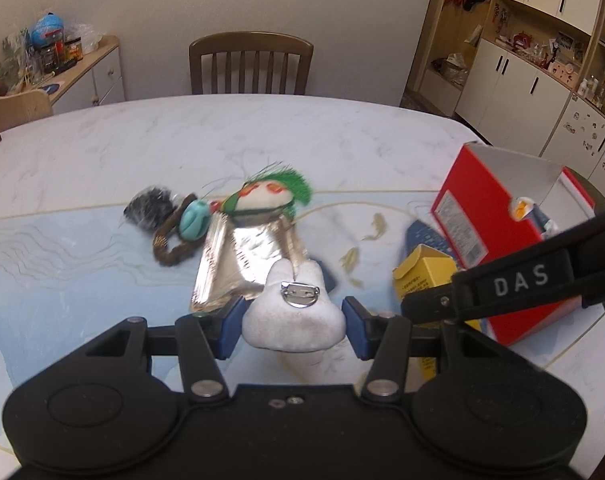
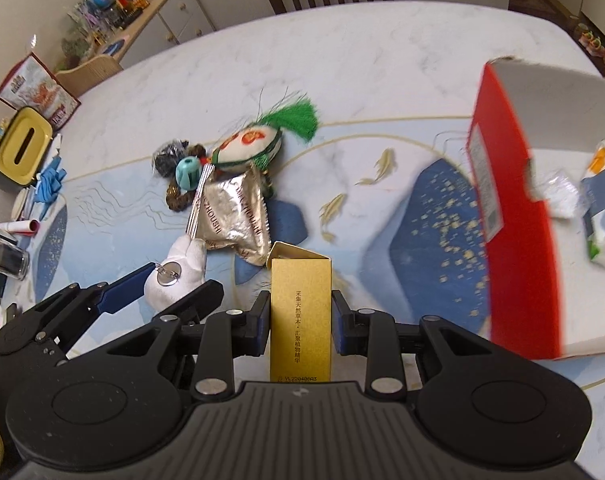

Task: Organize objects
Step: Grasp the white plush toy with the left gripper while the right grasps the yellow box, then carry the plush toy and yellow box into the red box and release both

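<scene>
My left gripper (image 1: 294, 326) is shut on a white plush brooch (image 1: 292, 316) whose metal pin back faces up, held just above the table. In the right wrist view the left gripper (image 2: 178, 280) shows at the lower left with the brooch (image 2: 178, 268). My right gripper (image 2: 300, 316) is shut on an upright gold carton (image 2: 300, 312) with its top flap open. A red box (image 2: 510, 208) stands open at the right with packets inside. Ahead lies a pile: a silver foil pouch (image 1: 246, 256), an embroidered sachet with a green tassel (image 1: 268, 196), a turquoise bead (image 1: 193, 220) and a black bundle (image 1: 150, 208).
A wooden chair (image 1: 250, 64) stands at the far side of the marble-pattern table (image 1: 142, 140). A yellow tissue box (image 2: 20, 148), blue gloves (image 2: 50, 184) and small tubes crowd the table's left edge. A sideboard (image 1: 98, 68) and wall cabinets (image 1: 514, 72) lie beyond.
</scene>
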The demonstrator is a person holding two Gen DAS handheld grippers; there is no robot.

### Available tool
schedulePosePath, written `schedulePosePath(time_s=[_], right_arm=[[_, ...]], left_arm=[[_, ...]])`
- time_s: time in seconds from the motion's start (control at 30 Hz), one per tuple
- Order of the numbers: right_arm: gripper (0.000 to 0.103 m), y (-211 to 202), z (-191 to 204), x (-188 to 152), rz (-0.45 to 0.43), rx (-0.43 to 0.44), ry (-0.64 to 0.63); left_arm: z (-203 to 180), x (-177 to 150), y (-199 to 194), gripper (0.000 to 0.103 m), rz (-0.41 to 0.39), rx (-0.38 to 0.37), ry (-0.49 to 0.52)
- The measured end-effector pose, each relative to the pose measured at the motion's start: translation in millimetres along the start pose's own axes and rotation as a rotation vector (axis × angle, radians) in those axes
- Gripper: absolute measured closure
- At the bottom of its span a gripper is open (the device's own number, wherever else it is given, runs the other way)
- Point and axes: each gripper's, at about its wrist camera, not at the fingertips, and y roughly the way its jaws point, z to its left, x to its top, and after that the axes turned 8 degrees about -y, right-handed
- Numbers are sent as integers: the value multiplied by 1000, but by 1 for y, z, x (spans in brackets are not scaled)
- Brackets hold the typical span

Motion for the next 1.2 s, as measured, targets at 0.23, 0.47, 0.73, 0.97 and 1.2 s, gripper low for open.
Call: schedulePosePath(time_s=[0.23, 0.47, 0.73, 0.97, 1.2], right_arm=[[74, -34, -36, 2, -18, -8, -31], [74, -66, -83, 5, -59, -15, -26], [74, -92, -147, 8, -106, -36, 12], [74, -109, -208, 6, -130, -79, 49], [74, -114, -263, 0, -133, -126, 99]], left_arm=[[-37, 12, -11, 52, -21, -14, 6], [-84, 18, -16, 52, -28, -43, 26], [-138, 22, -10, 52, -18, -70, 68], [-187, 25, -1, 52, -6, -97, 127], [-230, 24, 18, 52, 18, -104, 194]])
